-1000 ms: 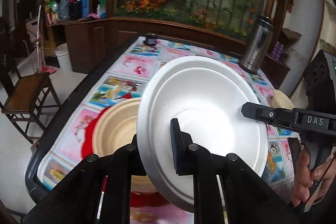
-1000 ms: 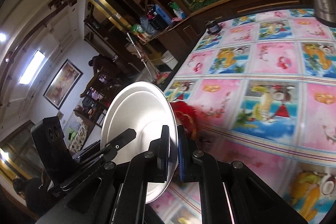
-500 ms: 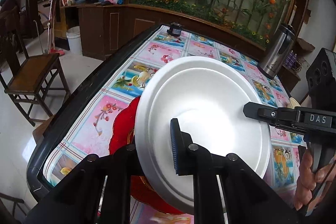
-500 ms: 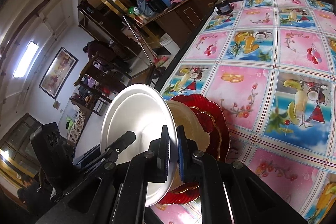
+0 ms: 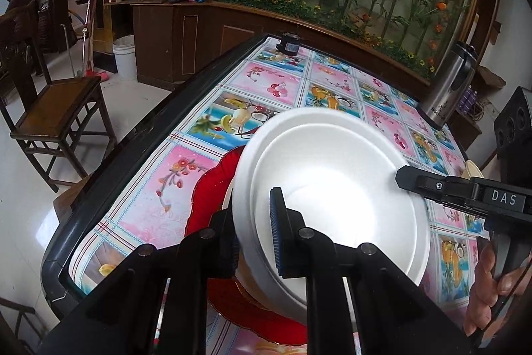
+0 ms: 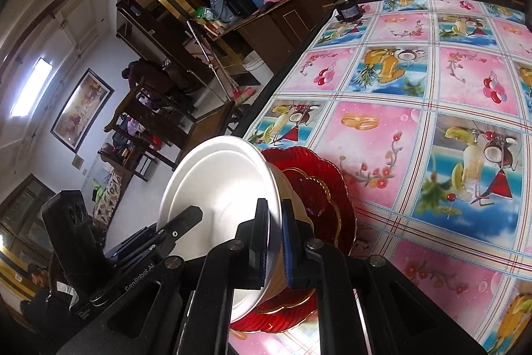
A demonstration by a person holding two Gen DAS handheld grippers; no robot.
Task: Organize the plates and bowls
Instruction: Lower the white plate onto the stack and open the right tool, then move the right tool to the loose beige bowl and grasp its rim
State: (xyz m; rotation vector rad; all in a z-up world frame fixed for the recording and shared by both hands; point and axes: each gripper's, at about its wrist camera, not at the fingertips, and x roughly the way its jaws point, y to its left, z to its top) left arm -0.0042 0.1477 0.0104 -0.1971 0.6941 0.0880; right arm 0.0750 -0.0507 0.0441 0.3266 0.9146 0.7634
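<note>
Wooden chair [image 5: 55, 108] stands on the floor, far left of the surface [image 5: 266, 85]. My left gripper [image 5: 254, 232] has its jaws clamped on the near rim of the white foam bowl [image 5: 332, 185], one finger inside, one outside. Bowl is tilted, held over a tan bowl [image 6: 292, 198] that sits on the red plates [image 6: 319, 188] at the near left edge of the surface. My right gripper [image 6: 274, 235] pinches the bowl's opposite rim, jaws tight on it. Steel flask [image 5: 449, 85] stands far right.

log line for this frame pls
left claw shut on white bowl | right claw shut on rim | above red plates
</note>
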